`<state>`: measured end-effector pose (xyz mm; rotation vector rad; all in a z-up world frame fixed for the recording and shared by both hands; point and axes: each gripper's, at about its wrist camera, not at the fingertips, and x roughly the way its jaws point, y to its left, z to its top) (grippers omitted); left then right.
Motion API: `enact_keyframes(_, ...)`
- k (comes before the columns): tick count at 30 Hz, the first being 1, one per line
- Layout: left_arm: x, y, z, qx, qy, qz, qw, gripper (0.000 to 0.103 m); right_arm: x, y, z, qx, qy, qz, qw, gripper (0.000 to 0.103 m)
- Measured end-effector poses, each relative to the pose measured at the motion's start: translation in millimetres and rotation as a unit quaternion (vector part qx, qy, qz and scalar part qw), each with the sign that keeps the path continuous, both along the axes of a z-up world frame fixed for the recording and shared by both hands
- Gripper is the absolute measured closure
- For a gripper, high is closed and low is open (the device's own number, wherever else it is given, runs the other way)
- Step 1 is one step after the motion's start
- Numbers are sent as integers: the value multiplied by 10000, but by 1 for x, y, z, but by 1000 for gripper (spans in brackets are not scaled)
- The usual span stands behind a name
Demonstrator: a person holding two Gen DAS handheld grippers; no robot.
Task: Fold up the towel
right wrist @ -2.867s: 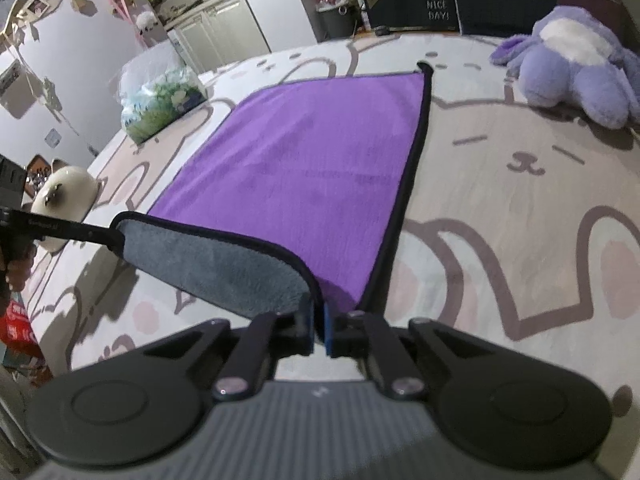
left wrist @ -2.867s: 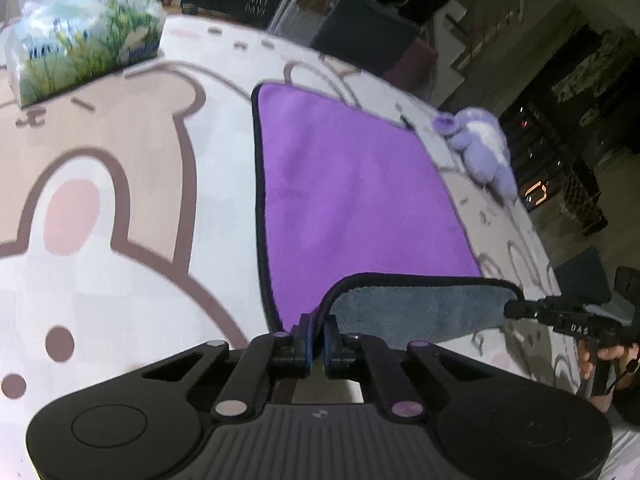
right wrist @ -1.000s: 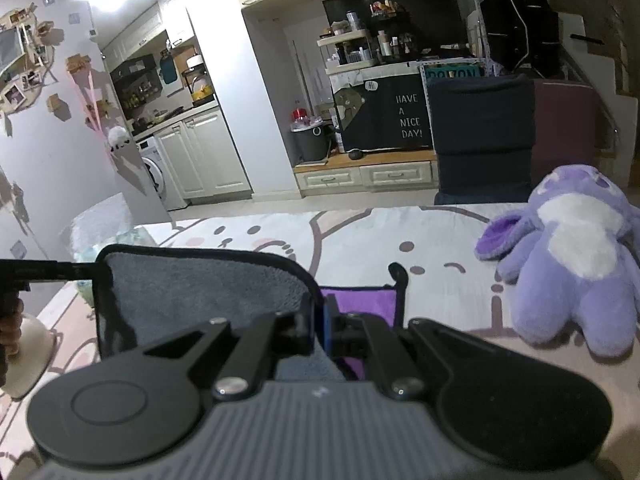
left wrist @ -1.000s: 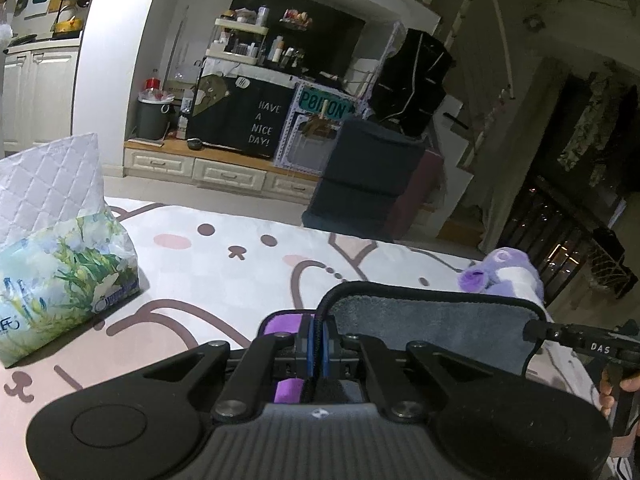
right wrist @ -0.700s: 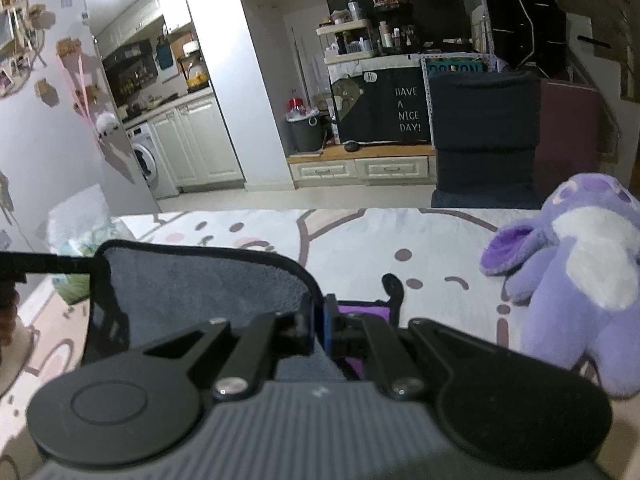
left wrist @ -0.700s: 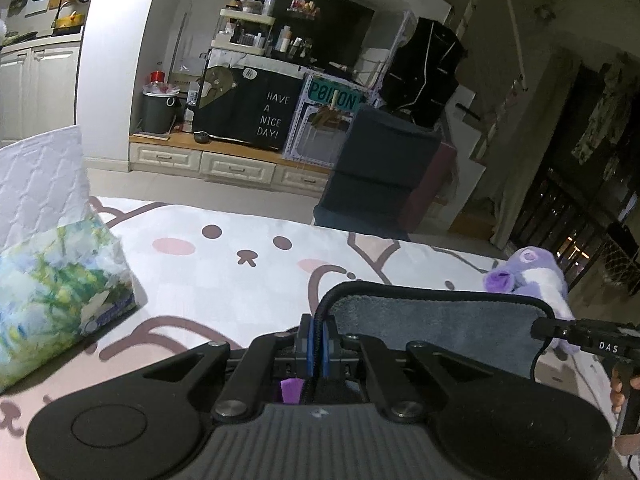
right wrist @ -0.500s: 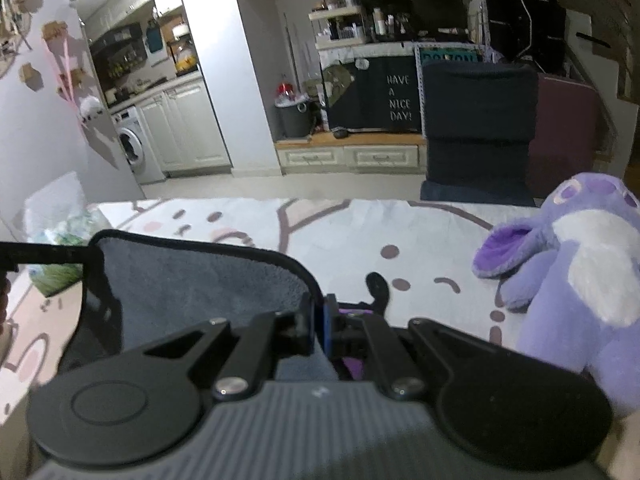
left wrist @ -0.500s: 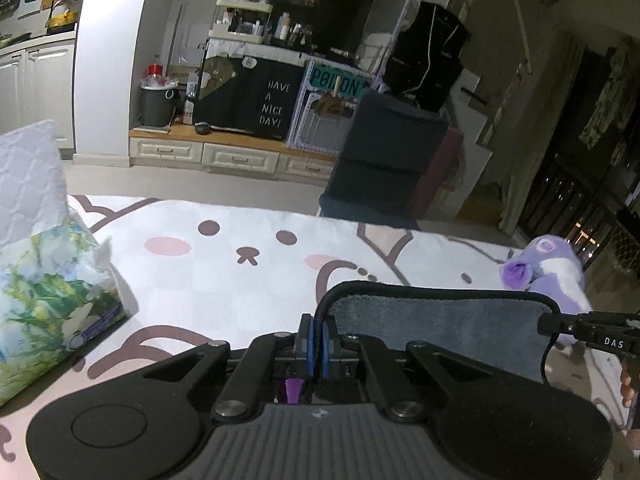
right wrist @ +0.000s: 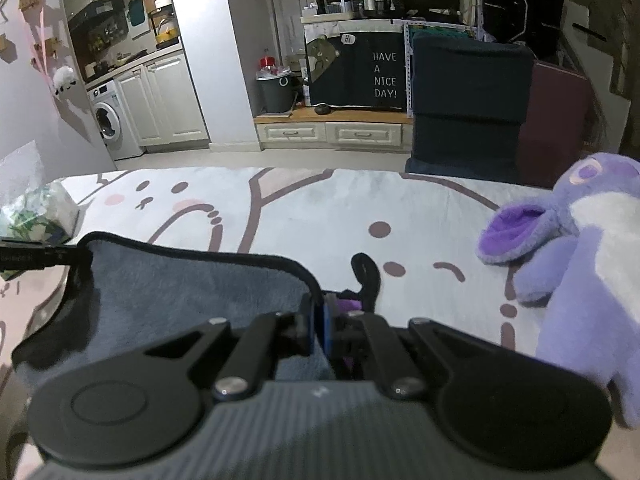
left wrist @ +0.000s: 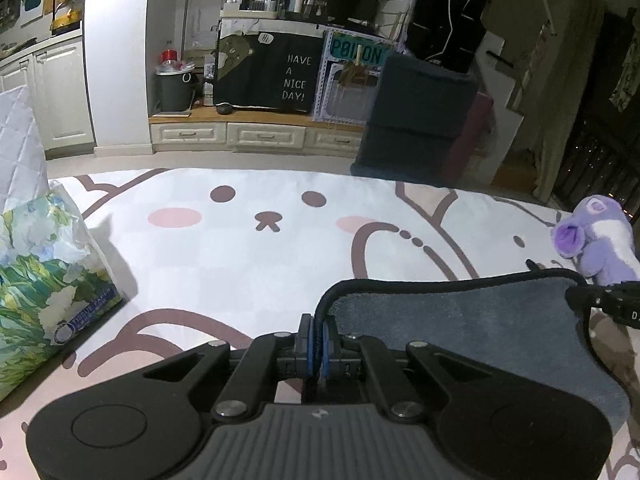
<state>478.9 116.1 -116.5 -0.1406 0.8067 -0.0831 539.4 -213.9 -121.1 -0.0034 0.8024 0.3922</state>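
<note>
The towel (left wrist: 460,320) hangs stretched between your two hands, grey side toward both cameras, its black-bound top edge sagging a little between the corners. Your left tongs (left wrist: 319,340) are pressed together on one top corner, the hem running down between the blue pads. Your right tongs (right wrist: 319,326) pinch the other top corner the same way. The towel sits over the desk (left wrist: 240,264), which wears a cartoon-bear cloth.

Only the right wrist view shows a sliver of the towel's purple face (right wrist: 349,304), just past the tongs, along with a black hanging loop (right wrist: 366,276) lying on the cloth. The left wrist view shows no purple at all; there the grey sheet and the gripper body cover whatever lies underneath. Each view catches the other gripper only as a dark tip at the towel's far corner, cut by the frame edge.

The tissue pack (left wrist: 44,280) stands to the left of the towel, large in the left view and small and partly hidden in the right one (right wrist: 38,212); a white tissue sticks up from its top. The purple plush toy (right wrist: 580,264) lies to the right, close in the right view, clipped at the frame edge in the left (left wrist: 596,244).
</note>
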Motion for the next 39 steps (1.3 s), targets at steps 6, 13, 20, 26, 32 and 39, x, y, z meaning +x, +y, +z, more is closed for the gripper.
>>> enact_keyframes(6, 4, -3, -5, 94, 37, 13, 9999, 99, 10, 8, -14, -283, 145, -115, 9994, 97)
enact_keyframes(13, 5, -7, -10, 268, 60, 2, 9996, 95, 10, 18, -27, -607, 45, -138, 9981, 95)
enact_keyframes(20, 3, -9, -5, 456, 140, 23, 9989, 85, 4, 20, -22, -706, -1, -276, 9971, 73)
enact_keyframes(26, -3, -12, 5, 540, 188, 42, 9984, 56, -3, 15, -13, -540, 21, -322, 9980, 49)
enact_keyframes(32, -15, -18, 20, 568, 148, 53, 9983, 38, -15, 11, 1, -304, 3, -349, 9989, 28)
enact_keyframes(39, -33, -27, 42, 545, 32, 123, 9984, 14, -35, 8, 22, -277, -126, -343, 9989, 13)
